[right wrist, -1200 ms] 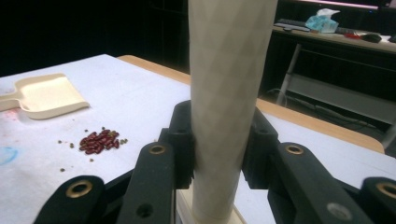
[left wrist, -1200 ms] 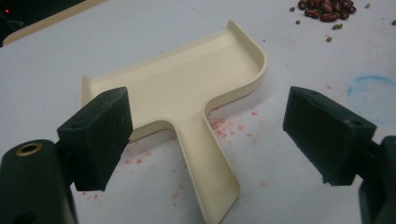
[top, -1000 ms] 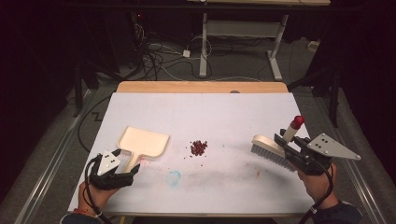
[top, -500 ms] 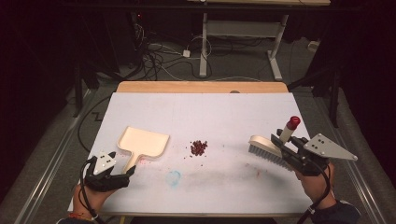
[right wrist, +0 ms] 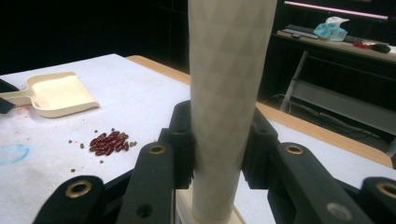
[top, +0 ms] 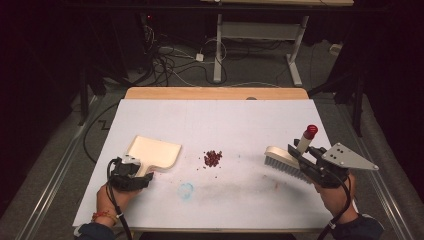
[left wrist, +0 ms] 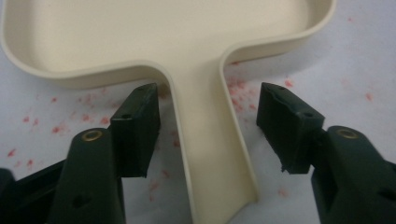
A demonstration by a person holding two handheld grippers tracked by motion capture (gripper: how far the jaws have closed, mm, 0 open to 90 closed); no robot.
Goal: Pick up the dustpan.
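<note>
Left tool [left wrist: 208,135] closing around cream dustpan [left wrist: 168,37] handle, pads not yet touching; right tool [right wrist: 217,154] gripping brush [top: 285,161] handle, red beans [top: 213,158] lying between tools.

There is one bench [top: 240,120] with a white top. On it lies one dustpan [top: 154,152], cream in colour, with one flat handle [left wrist: 212,154]. There is one brush [top: 285,161], and it has one long handle [right wrist: 228,93] with one red tip [top: 311,131]. There is one little heap of red beans [top: 213,158]; the beans in it are too small and too many to count. A few tiny loose bits lie around the heap. One faint blue mark [top: 186,190] is on the bench top. There are two tools: one left tool [left wrist: 208,135] and one right tool [right wrist: 217,154]. Each tool has two black jaws. Two hands come in from below, one for each tool.
</note>
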